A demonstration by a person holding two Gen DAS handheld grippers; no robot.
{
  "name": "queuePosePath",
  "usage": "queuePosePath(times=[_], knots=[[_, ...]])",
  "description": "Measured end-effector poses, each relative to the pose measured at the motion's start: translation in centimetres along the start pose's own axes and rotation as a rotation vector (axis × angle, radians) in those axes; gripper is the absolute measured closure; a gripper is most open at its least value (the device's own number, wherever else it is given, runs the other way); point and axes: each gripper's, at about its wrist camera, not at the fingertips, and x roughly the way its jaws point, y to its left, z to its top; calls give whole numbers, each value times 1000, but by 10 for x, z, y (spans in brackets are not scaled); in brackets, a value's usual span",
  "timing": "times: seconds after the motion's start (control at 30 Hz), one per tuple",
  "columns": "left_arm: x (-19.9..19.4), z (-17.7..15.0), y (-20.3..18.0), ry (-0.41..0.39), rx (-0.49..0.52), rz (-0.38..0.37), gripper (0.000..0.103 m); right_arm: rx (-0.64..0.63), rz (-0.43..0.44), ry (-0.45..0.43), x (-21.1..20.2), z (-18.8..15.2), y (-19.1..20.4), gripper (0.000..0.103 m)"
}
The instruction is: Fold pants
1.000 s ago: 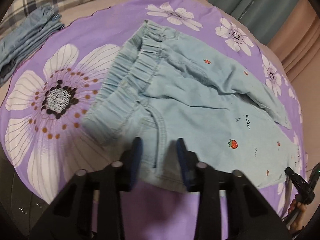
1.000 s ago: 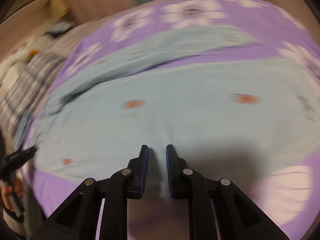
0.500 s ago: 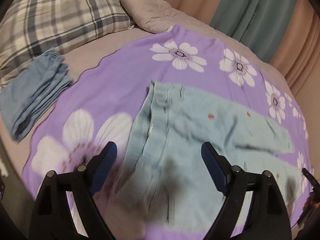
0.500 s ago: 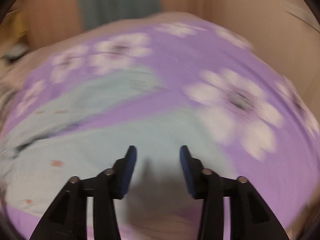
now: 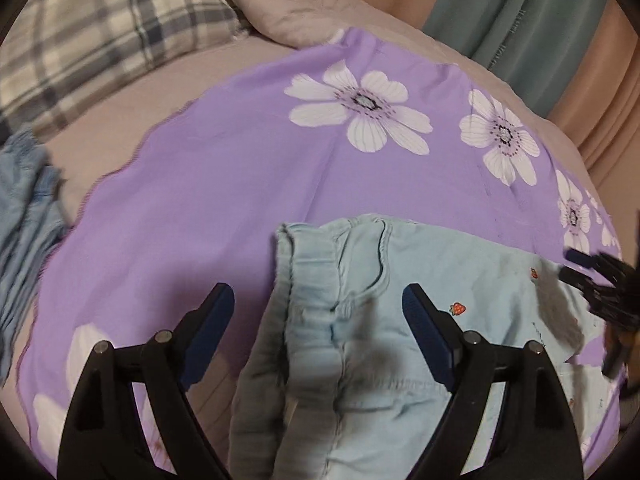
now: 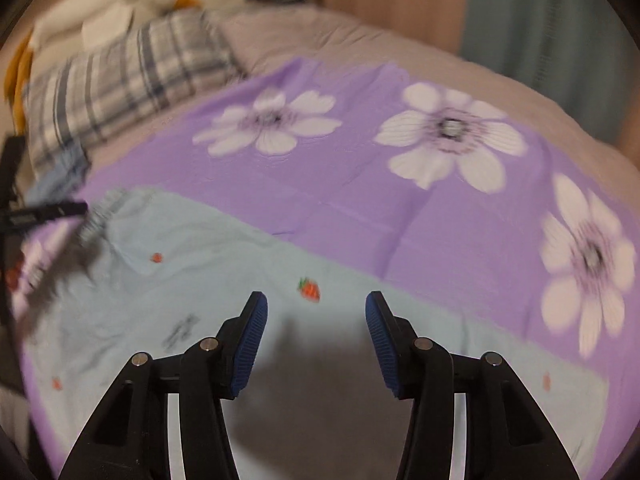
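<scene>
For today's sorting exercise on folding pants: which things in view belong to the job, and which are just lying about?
Belongs to the job:
- light blue pants
- left tool, open
- right tool, open

Just lying about:
- plaid pillow
- darker blue clothes
- purple flowered sheet, under the pants
- curtains

Your left tool: matte black plastic frame, two fingers w/ triangular cut-outs in the arms, dark blue pads on the inner faces, two silver screw heads per side. Your right tool: same build, black w/ silver screws, blue pads finely ribbed. Each tool also shows at the edge of the other's view as blurred black bars; no cables or markings readable
</scene>
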Motion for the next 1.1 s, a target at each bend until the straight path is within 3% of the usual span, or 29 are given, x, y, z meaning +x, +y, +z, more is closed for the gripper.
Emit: queuePosePath(times=[0.13, 0.23, 0.33, 0.47, 0.5, 0.53, 0.57, 0.6, 0.67, 0.9, 1.1], knots=[[11, 6, 4, 13, 15, -13, 16, -91, 78, 93, 24, 13, -2, 52], [25, 8, 9, 62, 10, -73, 17, -95, 149, 163, 45, 16, -11, 52], [36, 4, 9, 106, 27, -81, 26, -68, 179, 251, 66, 10, -16, 52], [39, 0, 6, 85, 55, -22, 38, -68, 181, 192, 56, -5, -12, 56], [38, -1, 4, 74, 50, -22, 49, -75, 172, 178, 53, -9, -10, 60], [37, -2, 4, 70, 42, -32, 60, -88, 155, 158, 48, -13, -7, 71], [35, -2, 3, 62, 34, -31, 64, -93, 137, 143, 43, -18, -4, 82], [31, -2, 2, 49, 31, -15, 70, -91, 121, 135, 38, -21, -3, 87], [21, -2, 3, 31, 17, -33, 72, -86, 88, 105, 23, -27, 3, 96], [-32, -12, 2, -52, 15, -106, 74, -27, 71, -38, -50, -34, 12, 97], [-72, -40, 6, -94, 35, -141, 74, -47, 44, -128, -107, -52, 49, 97]])
